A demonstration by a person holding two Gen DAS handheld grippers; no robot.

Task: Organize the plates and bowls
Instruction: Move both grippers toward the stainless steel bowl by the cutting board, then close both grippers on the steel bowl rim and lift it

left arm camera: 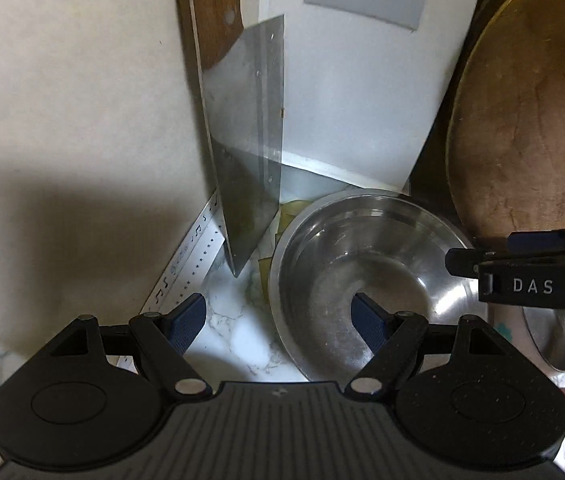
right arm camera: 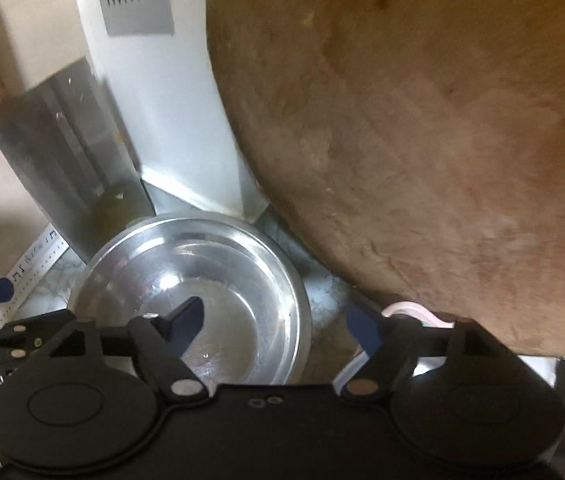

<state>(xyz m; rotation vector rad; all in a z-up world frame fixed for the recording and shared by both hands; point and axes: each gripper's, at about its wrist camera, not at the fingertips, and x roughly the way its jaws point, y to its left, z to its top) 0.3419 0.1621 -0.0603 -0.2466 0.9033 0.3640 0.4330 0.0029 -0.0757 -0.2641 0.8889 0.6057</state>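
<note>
left wrist view shows me a steel bowl (left arm camera: 366, 284) standing upright on the marble worktop (left arm camera: 234, 328), near its back corner where the two walls meet. my left gripper (left arm camera: 280, 318) is spread wide and holds nothing; its right finger is over the inside of the bowl and its left finger is outside, so the near left rim lies between them. my right gripper (right arm camera: 278, 322) is also wide and empty. in the right wrist view its left finger hangs over the bowl (right arm camera: 190, 292) and its right finger is outside, so it straddles the right rim.

i judge the step is to take the bowl by its rim. to do it well i would lower one gripper until the thin wall sits deep between the pads, then close slowly, because polished steel can slip. a cleaver (left arm camera: 246, 140) leans against the wall just behind the bowl on the left, and a round wooden cutting board (right arm camera: 422, 152) leans close on the right, so i should lift straight up.
</note>
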